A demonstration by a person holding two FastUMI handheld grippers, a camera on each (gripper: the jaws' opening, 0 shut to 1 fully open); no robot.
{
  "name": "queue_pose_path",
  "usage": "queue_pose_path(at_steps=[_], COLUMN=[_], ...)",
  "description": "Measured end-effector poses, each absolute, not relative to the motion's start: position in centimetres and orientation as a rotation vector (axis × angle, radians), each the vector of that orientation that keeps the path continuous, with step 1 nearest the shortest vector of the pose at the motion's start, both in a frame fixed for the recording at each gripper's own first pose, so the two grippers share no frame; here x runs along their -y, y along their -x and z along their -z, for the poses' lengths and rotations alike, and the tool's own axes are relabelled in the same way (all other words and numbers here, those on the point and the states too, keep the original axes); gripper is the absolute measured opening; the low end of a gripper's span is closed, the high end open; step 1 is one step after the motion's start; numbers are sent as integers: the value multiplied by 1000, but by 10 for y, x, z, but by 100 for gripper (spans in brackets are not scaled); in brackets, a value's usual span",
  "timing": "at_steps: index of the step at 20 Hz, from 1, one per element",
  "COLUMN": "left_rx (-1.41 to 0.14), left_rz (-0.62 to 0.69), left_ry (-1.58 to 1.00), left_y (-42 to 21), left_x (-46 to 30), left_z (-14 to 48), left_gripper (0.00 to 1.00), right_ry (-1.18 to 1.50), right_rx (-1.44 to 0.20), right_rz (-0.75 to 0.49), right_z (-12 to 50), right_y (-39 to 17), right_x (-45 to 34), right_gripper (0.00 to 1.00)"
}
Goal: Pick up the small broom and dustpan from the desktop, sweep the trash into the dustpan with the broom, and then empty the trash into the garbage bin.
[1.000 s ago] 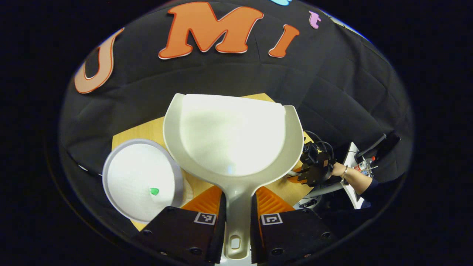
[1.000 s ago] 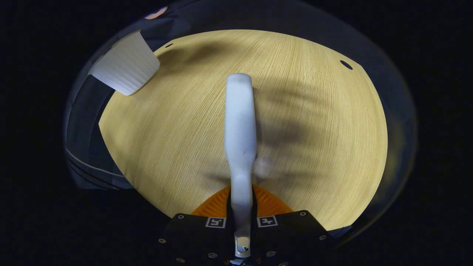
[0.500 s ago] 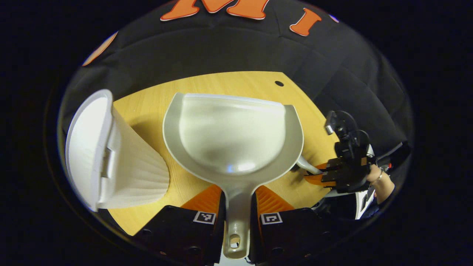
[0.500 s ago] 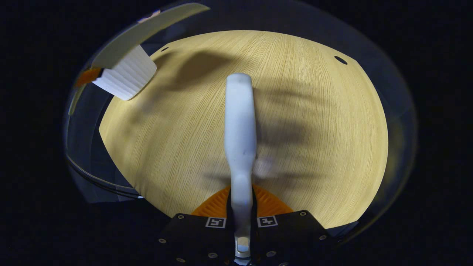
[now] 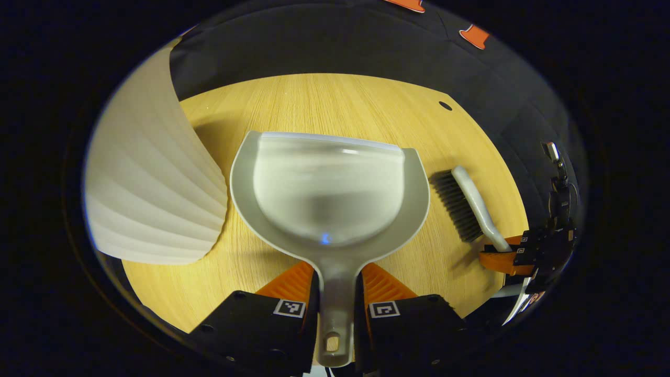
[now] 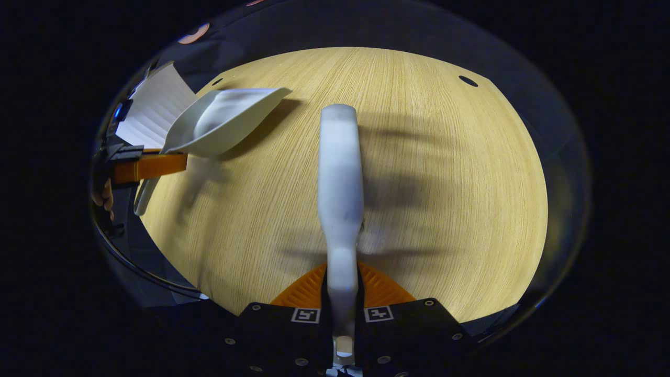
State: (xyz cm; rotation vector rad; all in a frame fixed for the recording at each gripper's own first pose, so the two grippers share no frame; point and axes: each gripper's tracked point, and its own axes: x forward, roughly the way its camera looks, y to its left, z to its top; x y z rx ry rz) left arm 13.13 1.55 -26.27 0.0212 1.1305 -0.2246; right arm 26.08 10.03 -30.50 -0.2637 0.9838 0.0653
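My left gripper [image 5: 337, 272] is shut on the handle of the grey-white dustpan [image 5: 330, 193]. The pan is held level a little above the wooden table [image 5: 324, 99], and its scoop looks bare. In the right gripper view the dustpan [image 6: 225, 123] hangs at the upper left, with the left gripper [image 6: 152, 165] on its handle. My right gripper [image 6: 343, 275] is shut on the small broom [image 6: 340, 173], whose white back faces the camera. In the left gripper view the broom [image 5: 471, 201] lies to the right of the pan, dark bristles towards it, held by the right gripper [image 5: 510, 256].
The white ribbed garbage bin [image 5: 152, 183] stands close on the pan's left. In the right gripper view the bin [image 6: 152, 112] shows behind the dustpan. A hand [image 6: 104, 196] holds the left gripper. The table [image 6: 445, 183] has a small hole [image 6: 467, 80] near its far edge.
The left gripper has swung the dustpan from above the bin's open mouth down and right, over the table. The bin now shows side-on. The right gripper and broom have hardly moved.
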Motion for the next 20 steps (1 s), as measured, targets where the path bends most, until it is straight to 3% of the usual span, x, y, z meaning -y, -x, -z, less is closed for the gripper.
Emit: queue_pose_path(at_steps=[11,13,14,15,16,18,19,20], left_rx=[-1192,-1195,-1202,-1213,-1216,-1210,-1202,-1191], left_rz=[179,170,168,169,174,170,169,169], left_ry=[26,24,26,24,22,-2,-10,-11], left_y=[-118,-117,-116,-112,-112,-111,-109,-100], left_x=[-17,-18,-18,-18,-19,-21,-19,-17], left_z=[288,288,293,294,293,298,298,294], left_gripper=[30,32,34,35,57,100,100,99], right_ry=[250,231,206,179,175,170,167,167], right_rx=[-978,-976,-989,-989,-985,-969,-959,-942], right_rz=[-53,-49,-57,-58,-57,-67,-74,-76], right_z=[305,306,309,309,310,313,309,305], right_y=[-264,-267,-267,-267,-268,-270,-270,-273], right_x=[-99,-100,-104,-106,-106,-111,-114,-115], right_gripper=[17,20,32,24,29,54,46,65])
